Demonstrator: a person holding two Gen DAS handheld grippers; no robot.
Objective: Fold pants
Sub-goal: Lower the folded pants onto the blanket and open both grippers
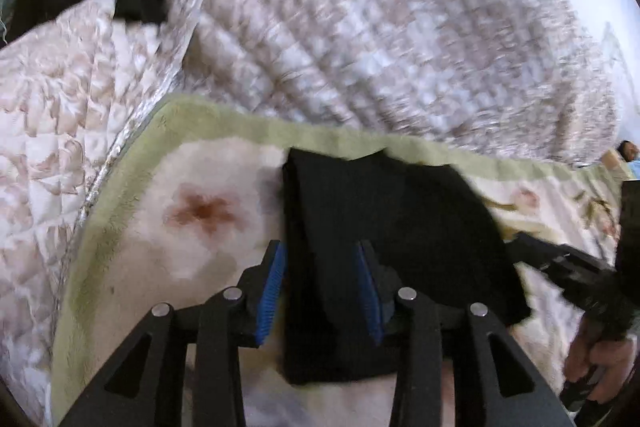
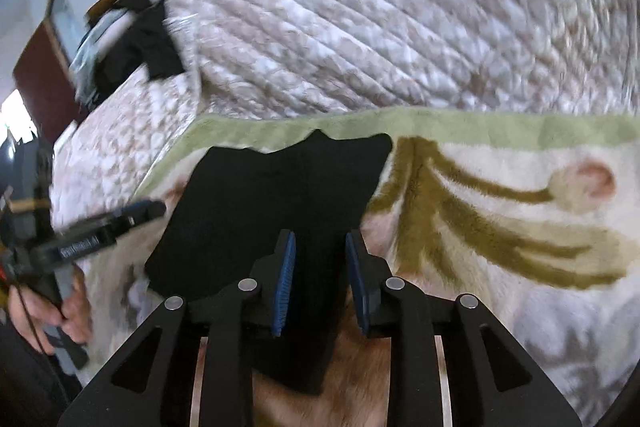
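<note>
Blue ribbed pads line both fingers of the left claw (image 1: 320, 289), which stands partly open around a fold of the black, matte fabric pants (image 1: 384, 223); whether the pads actually pinch the cloth cannot be told. Likewise, the right claw (image 2: 320, 281) straddles a narrow strip of the same pants (image 2: 272, 203), fingers apart, contact uncertain. The pants lie folded into a compact dark slab with a ragged, notched far edge, resting on a plush cream blanket with a pale green border (image 2: 500, 125) and olive stem-and-flower motifs, spread on the bed. A reddish-brown flower print (image 1: 202, 211) marks the blanket left of the pants. Beyond the green border rises a bulky quilted comforter in beige and white diamond stitching (image 2: 380, 27), softened by motion blur. Each view catches the opposite claw at its margin, held by a bare hand (image 2: 74, 311). A second dark garment (image 2: 140, 43), probably clothing, lies against the comforter's far left.
</note>
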